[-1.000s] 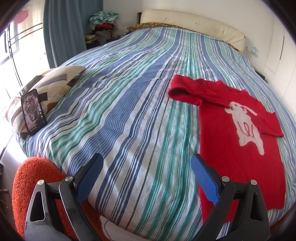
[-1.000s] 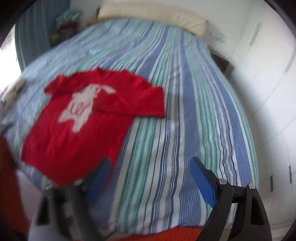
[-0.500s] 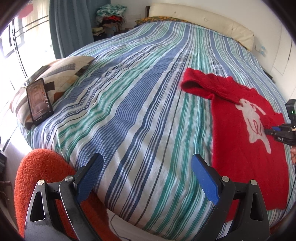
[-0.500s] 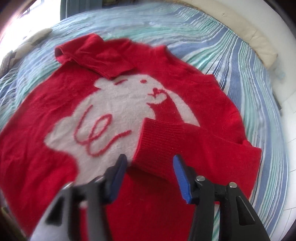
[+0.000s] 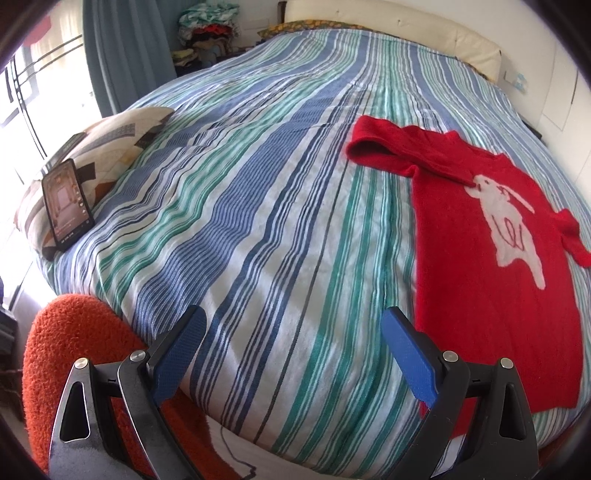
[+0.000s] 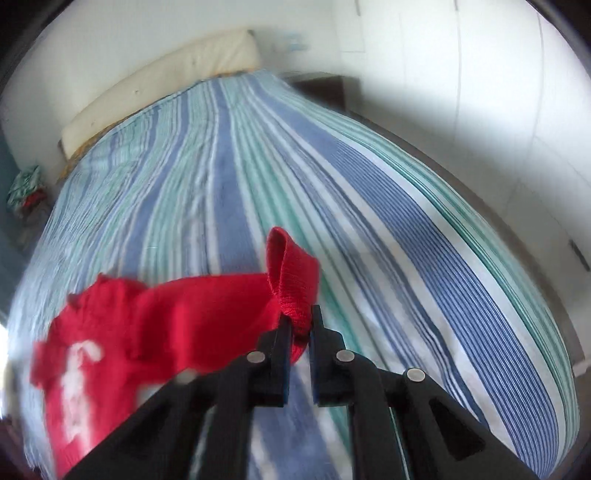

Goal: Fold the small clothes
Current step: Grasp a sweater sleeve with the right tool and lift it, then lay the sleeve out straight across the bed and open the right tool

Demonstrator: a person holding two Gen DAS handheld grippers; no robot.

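A small red sweater (image 5: 480, 258) with a white rabbit on its front lies on the striped bed cover (image 5: 258, 184), at the right in the left wrist view. My left gripper (image 5: 293, 354) is open and empty over the bed's near edge, left of the sweater. My right gripper (image 6: 299, 325) is shut on the cuff of the sweater's sleeve (image 6: 291, 280) and holds it pulled out to the right of the sweater's body (image 6: 147, 332), which looks blurred.
A patterned cushion (image 5: 99, 147) with a phone (image 5: 66, 205) leaning on it sits at the bed's left edge. An orange fuzzy seat (image 5: 74, 354) is below the near left corner. A cream headboard (image 5: 406, 33) and white walls lie beyond.
My right gripper closed on the sleeve cuff that lay folded over the sweater's front and pulled it outward to the right. My left gripper stayed open and shifted only slightly.
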